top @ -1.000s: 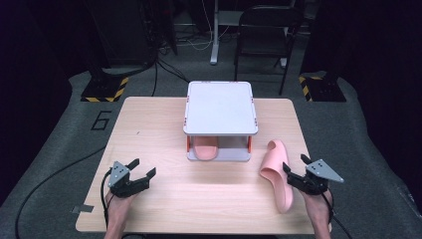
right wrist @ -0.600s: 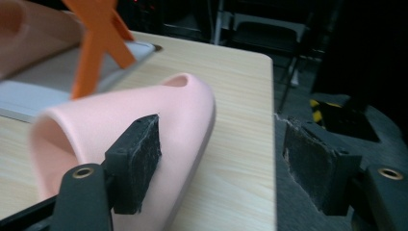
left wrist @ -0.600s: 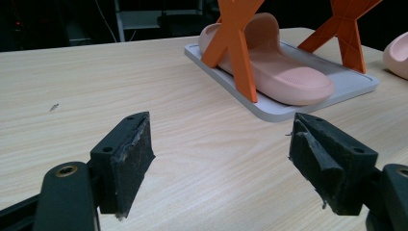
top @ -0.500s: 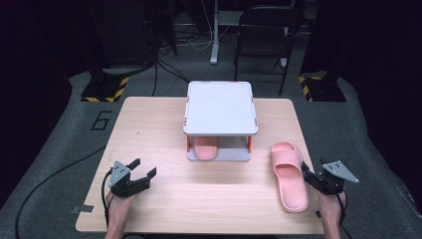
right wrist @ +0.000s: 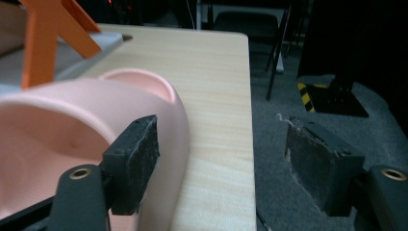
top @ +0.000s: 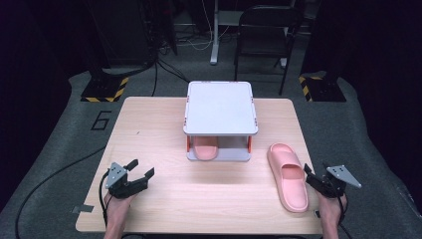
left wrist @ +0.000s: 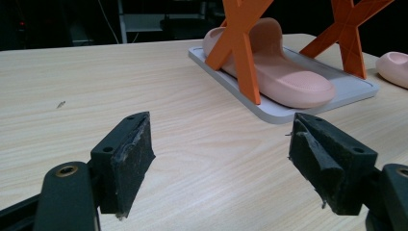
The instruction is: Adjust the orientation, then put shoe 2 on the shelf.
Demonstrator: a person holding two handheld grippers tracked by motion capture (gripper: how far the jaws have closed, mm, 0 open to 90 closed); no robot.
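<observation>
A pink slipper [top: 288,177] lies flat, sole down, on the right of the wooden table [top: 149,129]. My right gripper [top: 312,178] is open just right of it. In the right gripper view the slipper's [right wrist: 72,120] outer rim reaches a little way between the spread jaws of that gripper [right wrist: 221,139]. A second pink slipper [top: 204,149] sits on the lower shelf of a white rack [top: 219,107] with orange legs. My left gripper [top: 141,168] is open over bare wood at the front left, and between its jaws [left wrist: 219,144] the shelved slipper [left wrist: 284,77] shows ahead.
The rack stands at the table's middle back, its grey base plate [left wrist: 288,113] on the wood. The table's right edge [right wrist: 250,120] runs close beside my right gripper. A chair [top: 266,30] and cables stand on the floor behind.
The slipper was tilted up off the table in my right gripper; it now lies flat. The right gripper has let go of it and eased right. The left gripper stayed still.
</observation>
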